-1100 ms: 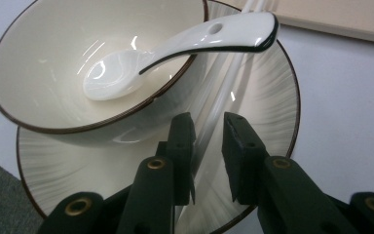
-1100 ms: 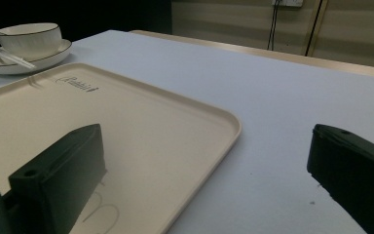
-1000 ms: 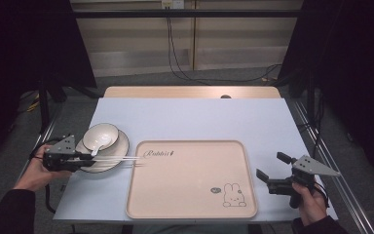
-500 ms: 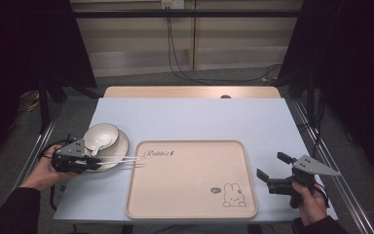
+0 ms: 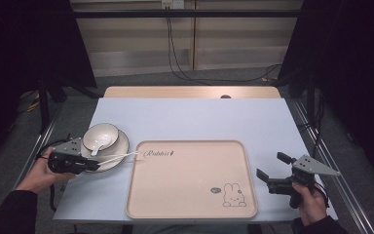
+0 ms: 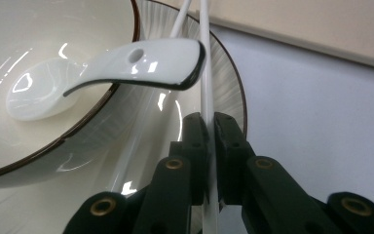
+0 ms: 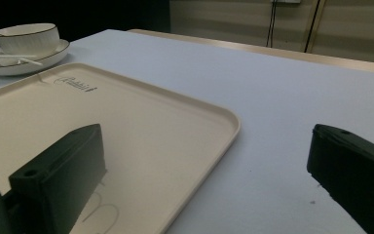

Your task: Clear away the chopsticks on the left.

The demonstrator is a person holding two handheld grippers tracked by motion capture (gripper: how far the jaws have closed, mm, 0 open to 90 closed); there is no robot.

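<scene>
A white bowl (image 5: 101, 135) with a white spoon (image 6: 126, 63) in it stands on a ribbed white plate (image 5: 119, 146) at the table's left. Two white chopsticks (image 5: 121, 156) lie across the plate's near rim, their tips reaching the beige tray (image 5: 190, 180). My left gripper (image 6: 209, 122) is at the plate's near edge; its jaws have just been closing and now pinch one chopstick (image 6: 205, 83). The other chopstick (image 6: 180, 22) lies free beside it. My right gripper (image 5: 271, 165) rests open on the table right of the tray, with nothing between its jaws.
The tray, printed with a rabbit (image 5: 233, 195) and the word Rabbit, takes up the middle front of the pale blue table (image 5: 199, 117). A wooden strip (image 5: 190, 91) runs along the far edge. Cables hang behind the table.
</scene>
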